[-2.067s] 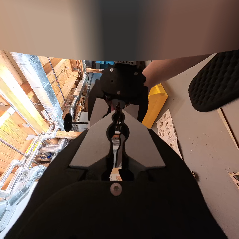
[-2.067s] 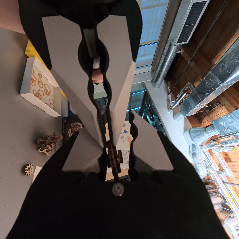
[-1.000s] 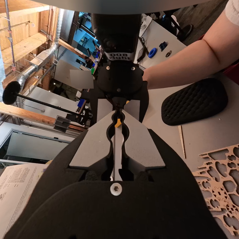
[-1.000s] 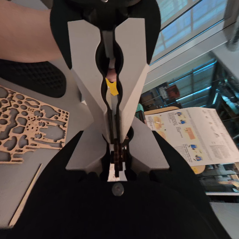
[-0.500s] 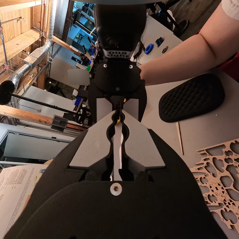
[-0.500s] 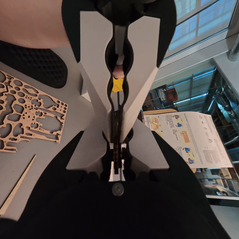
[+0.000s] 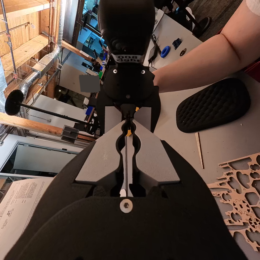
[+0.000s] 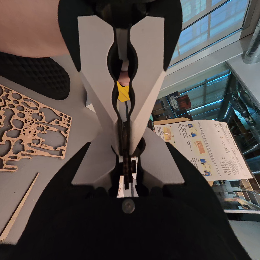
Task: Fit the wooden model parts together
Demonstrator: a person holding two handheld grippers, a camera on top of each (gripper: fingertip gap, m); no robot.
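The wooden model part (image 8: 127,167), a dark, notched stack seen edge-on, sat deep in the throat of the right gripper (image 8: 126,151), whose grey fingers (image 8: 98,159) were drawn in close on either side of it, gripping it. A thin dark rod (image 8: 127,111) ran forward from the part into the narrow slot of the left gripper (image 8: 123,149), which met the right one nose to nose above the table (image 8: 42,182).

In the left wrist view the same rod (image 7: 126,159) lay along the channel between the left gripper's (image 7: 128,122) fingers (image 7: 101,154), which were pressed nearly together, their tips clenched on the rod's far end where a small dark piece stuck out towards the right gripper (image 7: 128,112). Whether that piece was already seated in the wooden part could not be told.

Around the wooden part, on the table, a cut-out plywood sheet (image 8: 32,130) lay to the left in the right wrist view, a thin wooden strip (image 8: 19,208) nearer the camera beside it, and a black padded rest (image 8: 33,78) beyond the sheet. A printed instruction sheet (image 8: 204,149) lay to the right of the part. A yellow object (image 8: 123,92) showed through the left gripper's slot, beyond the part.
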